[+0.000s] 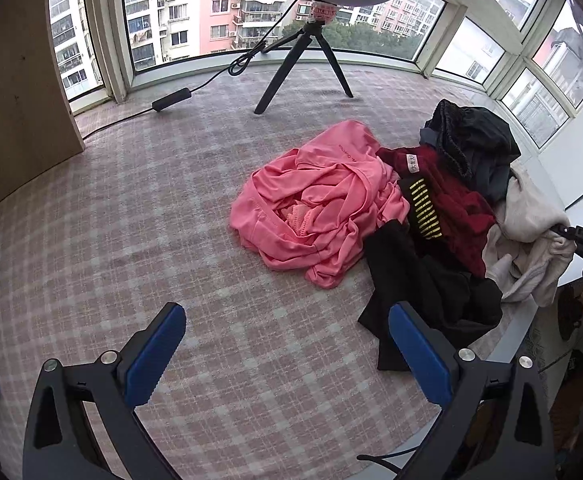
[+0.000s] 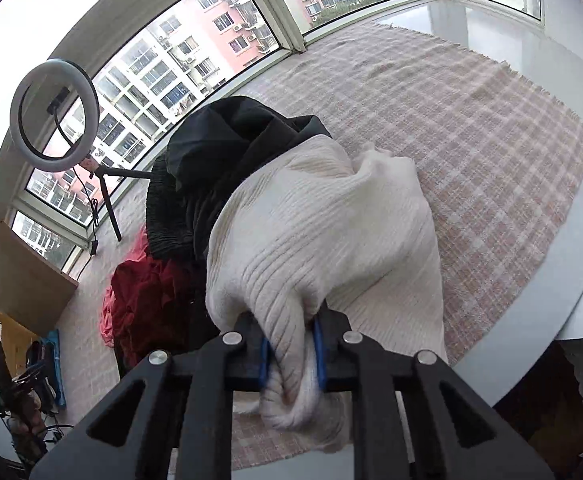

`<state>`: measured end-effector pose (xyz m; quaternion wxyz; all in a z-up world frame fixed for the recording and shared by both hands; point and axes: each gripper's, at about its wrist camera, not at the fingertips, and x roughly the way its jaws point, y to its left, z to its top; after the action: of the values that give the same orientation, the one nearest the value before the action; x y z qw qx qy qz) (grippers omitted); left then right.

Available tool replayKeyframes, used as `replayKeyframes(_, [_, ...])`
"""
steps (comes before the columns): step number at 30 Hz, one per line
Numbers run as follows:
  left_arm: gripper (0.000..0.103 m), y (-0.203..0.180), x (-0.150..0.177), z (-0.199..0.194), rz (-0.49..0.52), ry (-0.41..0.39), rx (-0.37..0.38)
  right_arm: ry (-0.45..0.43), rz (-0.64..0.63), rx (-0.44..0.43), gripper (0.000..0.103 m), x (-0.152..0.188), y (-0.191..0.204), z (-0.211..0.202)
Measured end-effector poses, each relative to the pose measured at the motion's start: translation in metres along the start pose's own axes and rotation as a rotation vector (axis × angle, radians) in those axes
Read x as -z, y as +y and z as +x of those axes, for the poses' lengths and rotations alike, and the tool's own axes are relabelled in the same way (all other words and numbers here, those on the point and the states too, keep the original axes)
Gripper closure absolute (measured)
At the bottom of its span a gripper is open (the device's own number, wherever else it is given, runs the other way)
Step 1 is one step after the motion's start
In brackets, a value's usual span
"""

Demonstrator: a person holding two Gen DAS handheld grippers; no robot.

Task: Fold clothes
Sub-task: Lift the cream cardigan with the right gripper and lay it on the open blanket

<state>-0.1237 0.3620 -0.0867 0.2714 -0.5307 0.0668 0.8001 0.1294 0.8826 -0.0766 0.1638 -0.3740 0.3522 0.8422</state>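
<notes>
The cream ribbed sweater (image 2: 323, 232) at the bench's right edge is gripped by the right tongs (image 2: 291, 356); left tongs (image 1: 287, 352) are held wide open, empty. It's best lifted clear slowly, then spread flat. Counted: one pink top (image 1: 315, 204), one maroon (image 1: 451, 200), roughly two dark garments (image 1: 423, 280).

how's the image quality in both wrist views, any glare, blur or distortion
Left wrist view: soft even daylight, strong fisheye bending of the window frames, pink garment sharp. Right wrist view: sky blown out white at top left, glare on the bare tabletop, cream knit sweater sharp where the right gripper pinches it.
</notes>
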Motion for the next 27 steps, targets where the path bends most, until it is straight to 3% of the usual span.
replayKeyframes(3, [0.001, 0.008, -0.001, -0.013, 0.004, -0.026, 0.01, -0.127, -0.015, -0.073, 0.09, -0.021, 0.028, -0.053])
replayKeyframes(8, [0.001, 0.036, 0.01, -0.049, -0.012, -0.093, 0.028, -0.256, -0.2, -0.197, 0.09, -0.049, 0.152, -0.121])
replayKeyframes(11, [0.001, 0.061, 0.022, -0.076, -0.039, -0.138, 0.024, -0.303, -0.348, -0.286, 0.09, -0.046, 0.242, -0.16])
replayKeyframes(15, [0.001, 0.104, 0.046, -0.114, -0.107, -0.203, -0.002, -0.29, -0.533, -0.467, 0.09, -0.026, 0.359, -0.19])
replayKeyframes(19, [0.001, 0.151, 0.077, -0.154, -0.188, -0.261, -0.073, -0.16, -0.679, -0.628, 0.09, 0.008, 0.463, -0.17])
replayKeyframes(23, [0.001, 0.201, 0.116, -0.193, -0.295, -0.308, -0.166, 0.092, -0.808, -0.72, 0.09, 0.073, 0.552, -0.092])
replayKeyframes(27, [0.001, 0.245, 0.159, -0.217, -0.414, -0.325, -0.277, 0.405, -0.956, -0.652, 0.084, 0.17, 0.618, 0.025])
